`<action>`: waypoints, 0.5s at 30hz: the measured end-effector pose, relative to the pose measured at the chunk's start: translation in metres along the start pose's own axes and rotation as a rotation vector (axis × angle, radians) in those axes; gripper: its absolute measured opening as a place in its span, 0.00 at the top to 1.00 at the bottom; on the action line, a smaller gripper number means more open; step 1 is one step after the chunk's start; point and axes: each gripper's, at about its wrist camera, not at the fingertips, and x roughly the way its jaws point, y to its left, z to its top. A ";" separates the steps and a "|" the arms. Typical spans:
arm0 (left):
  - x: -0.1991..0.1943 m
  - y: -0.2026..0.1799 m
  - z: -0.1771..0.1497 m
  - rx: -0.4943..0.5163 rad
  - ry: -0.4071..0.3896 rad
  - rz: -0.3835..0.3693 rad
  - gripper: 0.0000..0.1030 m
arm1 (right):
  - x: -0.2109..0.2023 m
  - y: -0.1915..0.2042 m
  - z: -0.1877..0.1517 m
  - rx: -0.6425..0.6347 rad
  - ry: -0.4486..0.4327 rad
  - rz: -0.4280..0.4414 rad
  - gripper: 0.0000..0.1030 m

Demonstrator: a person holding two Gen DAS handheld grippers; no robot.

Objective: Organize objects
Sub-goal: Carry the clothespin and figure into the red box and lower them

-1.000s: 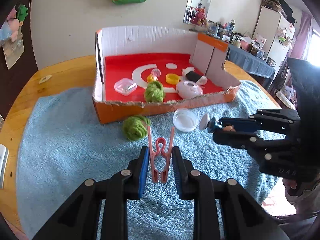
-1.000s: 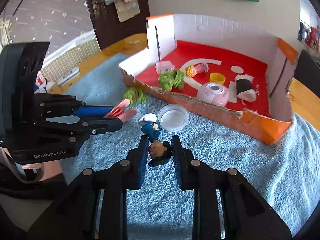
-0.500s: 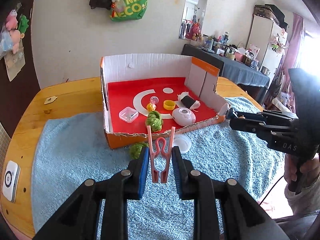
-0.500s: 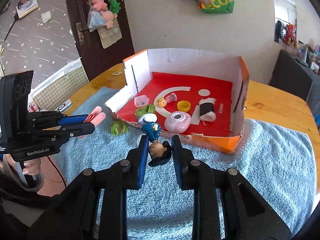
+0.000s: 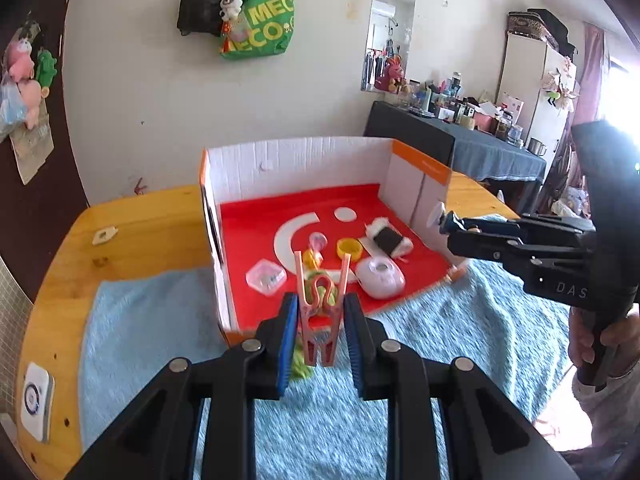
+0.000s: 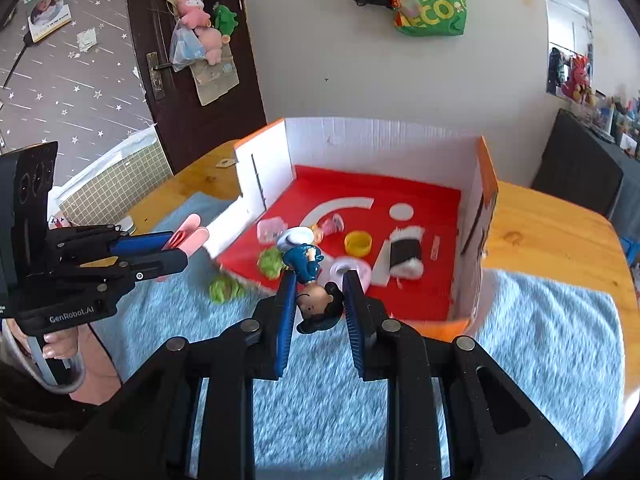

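My left gripper (image 5: 320, 312) is shut on a pink clothes peg (image 5: 321, 312) and holds it in the air before the box's front edge. My right gripper (image 6: 318, 300) is shut on a small toy figure in blue with a white hat (image 6: 310, 280), held head down above the towel. The open cardboard box with a red floor (image 5: 320, 160) holds a clear case (image 5: 265, 275), a yellow cap (image 5: 349, 248), a sushi toy (image 5: 388, 238), a white round dish (image 5: 380, 276) and a green yarn ball (image 6: 272, 262). Another green yarn ball (image 6: 222, 290) lies on the towel outside.
A blue towel (image 6: 540, 340) covers the round wooden table (image 5: 140, 232). A white device (image 5: 36, 404) lies at the table's left edge. The right gripper (image 5: 520, 248) shows at the right of the left wrist view. A dark cabinet stands behind.
Both grippers have risen and drawn back from the towel with their objects held. The box now looks farther and lower in both views.
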 end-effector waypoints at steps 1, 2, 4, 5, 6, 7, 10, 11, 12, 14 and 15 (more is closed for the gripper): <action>0.005 0.001 0.006 0.003 -0.001 0.005 0.77 | 0.006 -0.003 0.008 -0.008 0.006 -0.008 0.78; 0.011 0.003 0.013 0.008 0.004 0.004 0.77 | 0.012 -0.006 0.015 -0.008 0.011 -0.011 0.78; 0.024 0.005 0.027 0.019 0.011 0.022 0.77 | 0.028 -0.014 0.031 0.005 0.036 -0.007 0.78; 0.030 0.006 0.033 0.028 0.012 0.035 0.77 | 0.038 -0.019 0.039 0.011 0.050 -0.019 0.78; 0.036 0.006 0.038 0.038 0.016 0.046 0.77 | 0.048 -0.022 0.047 0.011 0.068 -0.036 0.78; 0.044 0.007 0.044 0.045 0.026 0.057 0.77 | 0.057 -0.025 0.053 0.008 0.084 -0.049 0.78; 0.070 0.010 0.060 0.061 0.065 0.062 0.77 | 0.085 -0.033 0.068 0.012 0.138 -0.066 0.78; 0.078 0.011 0.063 0.063 0.076 0.071 0.77 | 0.094 -0.035 0.071 0.012 0.157 -0.073 0.78; 0.085 0.011 0.066 0.067 0.089 0.075 0.77 | 0.106 -0.037 0.075 0.006 0.183 -0.083 0.78; 0.105 0.014 0.071 0.060 0.131 0.066 0.77 | 0.121 -0.039 0.077 0.001 0.225 -0.098 0.78; 0.115 0.016 0.073 0.053 0.155 0.057 0.77 | 0.131 -0.041 0.078 0.001 0.254 -0.109 0.78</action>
